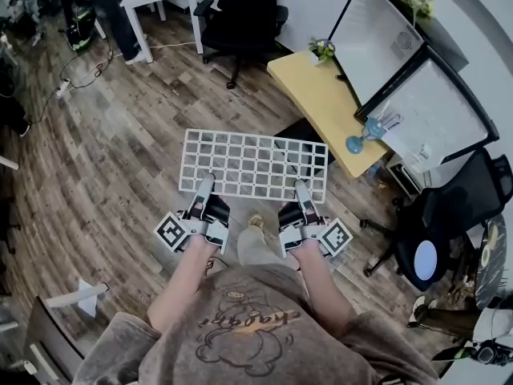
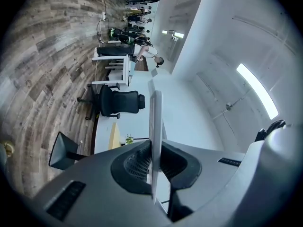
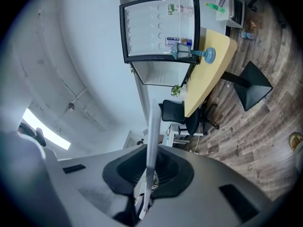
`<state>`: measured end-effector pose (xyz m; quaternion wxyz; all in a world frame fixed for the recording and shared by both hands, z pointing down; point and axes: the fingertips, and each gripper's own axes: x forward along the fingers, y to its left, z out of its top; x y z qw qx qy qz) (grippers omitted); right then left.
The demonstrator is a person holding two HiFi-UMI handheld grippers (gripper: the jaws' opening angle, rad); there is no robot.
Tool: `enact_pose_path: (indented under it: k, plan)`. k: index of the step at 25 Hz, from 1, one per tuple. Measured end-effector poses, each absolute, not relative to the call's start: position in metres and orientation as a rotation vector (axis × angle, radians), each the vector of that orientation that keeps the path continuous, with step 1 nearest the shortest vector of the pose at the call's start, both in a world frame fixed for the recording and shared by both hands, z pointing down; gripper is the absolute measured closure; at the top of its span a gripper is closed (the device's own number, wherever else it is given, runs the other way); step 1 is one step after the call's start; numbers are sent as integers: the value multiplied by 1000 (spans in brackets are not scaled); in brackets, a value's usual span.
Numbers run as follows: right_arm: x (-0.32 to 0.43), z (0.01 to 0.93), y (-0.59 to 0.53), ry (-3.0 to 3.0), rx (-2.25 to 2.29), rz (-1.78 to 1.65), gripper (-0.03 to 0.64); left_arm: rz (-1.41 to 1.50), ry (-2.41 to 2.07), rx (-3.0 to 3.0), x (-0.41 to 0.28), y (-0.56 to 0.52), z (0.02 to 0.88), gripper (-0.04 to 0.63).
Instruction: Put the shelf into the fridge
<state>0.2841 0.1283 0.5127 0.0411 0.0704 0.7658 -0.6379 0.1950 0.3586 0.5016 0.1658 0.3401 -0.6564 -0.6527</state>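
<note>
One white wire shelf and two hand-held grippers, one per hand. The left hand-held gripper is clenched on the left part of the shelf's near edge; its own view shows the shelf edge-on between the pads. The right hand-held gripper grasps the right part of the same edge. Both forearms reach forward, roughly parallel. The shelf is held flat above the wood floor, well apart from the one open fridge behind the yellow bench at right.
</note>
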Motion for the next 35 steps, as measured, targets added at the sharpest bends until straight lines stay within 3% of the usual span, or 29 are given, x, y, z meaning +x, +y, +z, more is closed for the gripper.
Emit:
enact_pose_path:
  k: [18,35]
  plan:
    - [163,514,48,2321,225,-1991,588,-1859,-1881,942,77,277,501,546]
    - [102,517,6,2322,179,-1975,588,-1862,-1855,953,11,234,505,546]
